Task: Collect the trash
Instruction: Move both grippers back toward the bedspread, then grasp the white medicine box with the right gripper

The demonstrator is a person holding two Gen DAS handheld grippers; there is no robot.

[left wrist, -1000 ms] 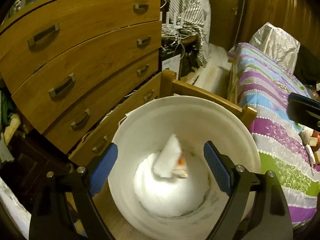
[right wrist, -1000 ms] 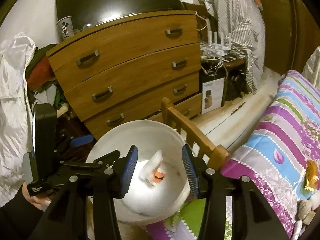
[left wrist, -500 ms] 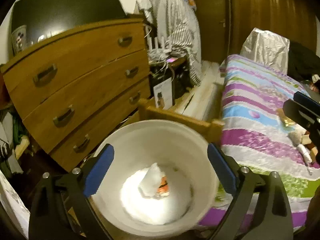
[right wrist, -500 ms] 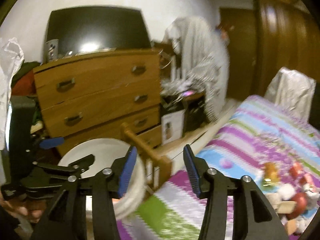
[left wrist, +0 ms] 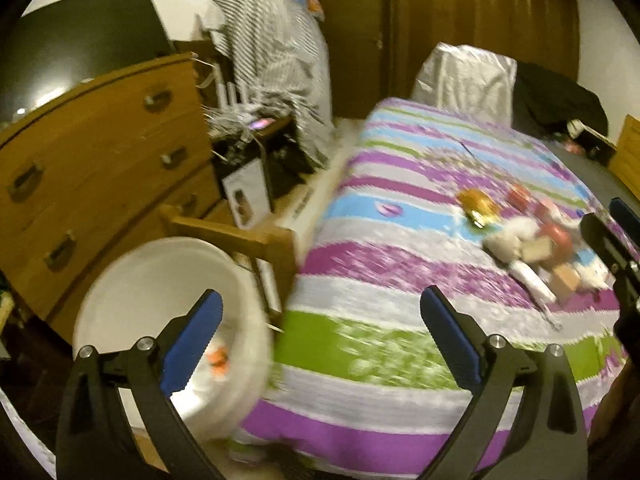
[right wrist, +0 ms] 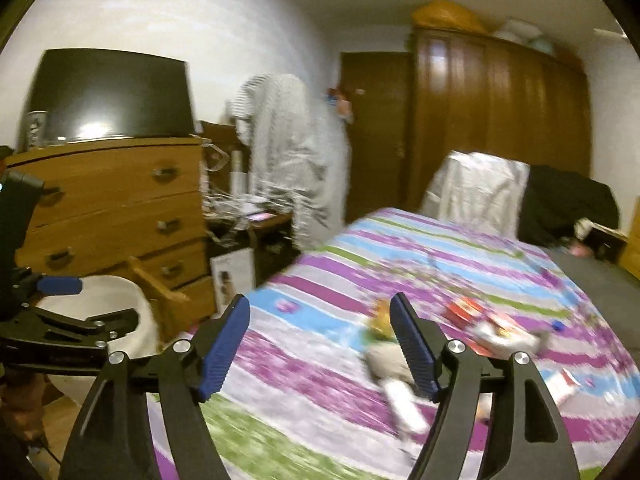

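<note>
left hand-held gripper [left wrist: 320, 332] opening, empty | right hand-held gripper [right wrist: 320, 340] opening, empty | bucket [left wrist: 132, 280] inside: left view only

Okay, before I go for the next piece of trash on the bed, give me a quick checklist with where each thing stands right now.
1. Left gripper empty: ok, jaws opening, nothing between them.
2. Right gripper empty: ok, jaws opening, nothing gripped.
3. Trash left to collect: ok, a pile lies on the bedspread.
4. Bucket within view beside the bed: ok, by the footboard.
5. Earlier trash inside bucket: ok, orange-and-white scrap visible.
6. Which item is easiest to grab: cannot tell, picture blurred.
</note>
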